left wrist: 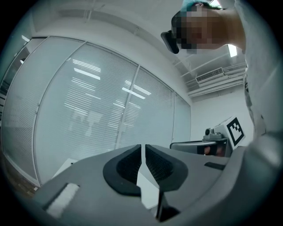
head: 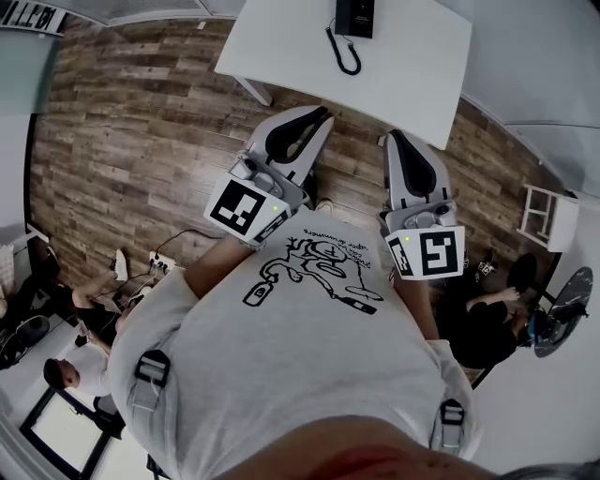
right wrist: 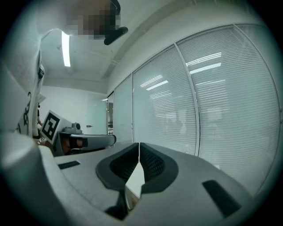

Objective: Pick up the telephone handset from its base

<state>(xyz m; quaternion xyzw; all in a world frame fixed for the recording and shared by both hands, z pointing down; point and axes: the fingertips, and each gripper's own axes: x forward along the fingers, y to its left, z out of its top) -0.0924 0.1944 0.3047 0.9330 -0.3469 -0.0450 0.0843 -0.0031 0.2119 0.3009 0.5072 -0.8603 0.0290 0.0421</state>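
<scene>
The black telephone [head: 354, 16] stands at the far edge of a white table [head: 412, 66], cut off by the top of the head view, so I cannot tell handset from base. Its coiled cord [head: 344, 52] trails toward me. My left gripper [head: 324, 113] and right gripper [head: 391, 135] are held side by side in front of my chest, over the wooden floor and short of the table. Both point toward the table. In the left gripper view the jaws [left wrist: 143, 148] are shut with nothing between them. The right gripper's jaws [right wrist: 139, 146] are likewise shut and hold nothing.
Wood plank floor [head: 131, 122] lies between me and the table. People sit low at the left [head: 84, 309] and right [head: 487, 319]. A small white shelf [head: 549, 217] stands at the right. Each gripper view faces a glass wall with blinds [left wrist: 101, 101].
</scene>
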